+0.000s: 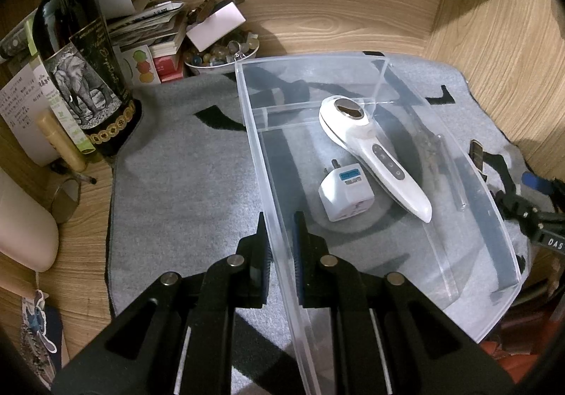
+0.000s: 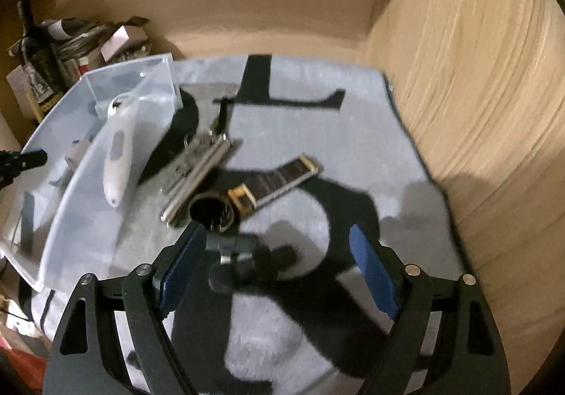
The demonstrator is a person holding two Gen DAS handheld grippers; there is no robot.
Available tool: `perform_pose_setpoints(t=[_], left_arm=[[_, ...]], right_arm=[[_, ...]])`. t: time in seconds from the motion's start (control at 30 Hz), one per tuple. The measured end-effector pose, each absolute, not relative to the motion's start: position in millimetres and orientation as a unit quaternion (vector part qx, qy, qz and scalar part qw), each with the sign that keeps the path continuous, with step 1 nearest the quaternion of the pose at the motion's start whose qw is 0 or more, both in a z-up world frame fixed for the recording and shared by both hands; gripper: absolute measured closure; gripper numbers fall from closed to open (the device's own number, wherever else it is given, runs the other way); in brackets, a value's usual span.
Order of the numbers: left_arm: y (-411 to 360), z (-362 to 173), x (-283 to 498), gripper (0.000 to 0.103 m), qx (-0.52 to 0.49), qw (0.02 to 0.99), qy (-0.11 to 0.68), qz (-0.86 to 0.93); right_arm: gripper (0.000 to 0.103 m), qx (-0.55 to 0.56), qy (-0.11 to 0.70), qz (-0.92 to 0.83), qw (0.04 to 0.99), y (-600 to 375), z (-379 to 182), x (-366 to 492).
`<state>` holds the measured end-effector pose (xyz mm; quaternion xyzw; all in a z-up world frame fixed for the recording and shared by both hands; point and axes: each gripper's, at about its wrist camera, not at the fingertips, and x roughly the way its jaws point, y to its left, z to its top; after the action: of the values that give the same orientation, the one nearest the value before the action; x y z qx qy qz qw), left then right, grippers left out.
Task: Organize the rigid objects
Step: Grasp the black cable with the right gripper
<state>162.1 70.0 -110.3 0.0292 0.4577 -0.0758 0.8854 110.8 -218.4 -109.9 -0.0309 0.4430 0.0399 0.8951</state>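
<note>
A grey mat (image 1: 183, 165) with black lettering covers a wooden desk walled by wood panels. The left gripper (image 1: 280, 229) is clamped narrow on the near left wall of a clear plastic bin (image 1: 494, 218), which holds a white handheld device (image 1: 381, 154) and, at its seven o'clock, a white plug adapter (image 1: 348, 195). At ten o'clock from the bin stands a dark bottle (image 1: 74, 52). The right gripper (image 2: 279, 250), fingers spread wide and holding nothing, hovers over a wristwatch (image 2: 247, 197) lying on the mat beside a metal tool (image 2: 197, 169), three o'clock of the bin.
</note>
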Motion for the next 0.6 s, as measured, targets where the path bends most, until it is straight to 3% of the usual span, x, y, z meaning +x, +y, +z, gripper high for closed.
perform_pose_setpoints(t=[0.3, 0.4, 0.47, 0.6], left_arm=[[69, -110, 161, 0.092, 0.032, 0.886, 0.457, -0.074], [69, -110, 161, 0.092, 0.032, 0.886, 0.457, -0.074], [69, -110, 161, 0.092, 0.032, 0.886, 0.457, -0.075], [69, -110, 161, 0.092, 0.032, 0.886, 0.457, -0.075]], right_arm=[[0.022, -0.029, 0.474, 0.062, 0.878, -216, -136, 105], [0.029, -0.027, 0.474, 0.061, 0.878, -218, -140, 107], [0.046, -0.024, 0.469, 0.062, 0.881, -219, -139, 107], [0.046, -0.013, 0.459, 0.054, 0.887, -226, -135, 112]])
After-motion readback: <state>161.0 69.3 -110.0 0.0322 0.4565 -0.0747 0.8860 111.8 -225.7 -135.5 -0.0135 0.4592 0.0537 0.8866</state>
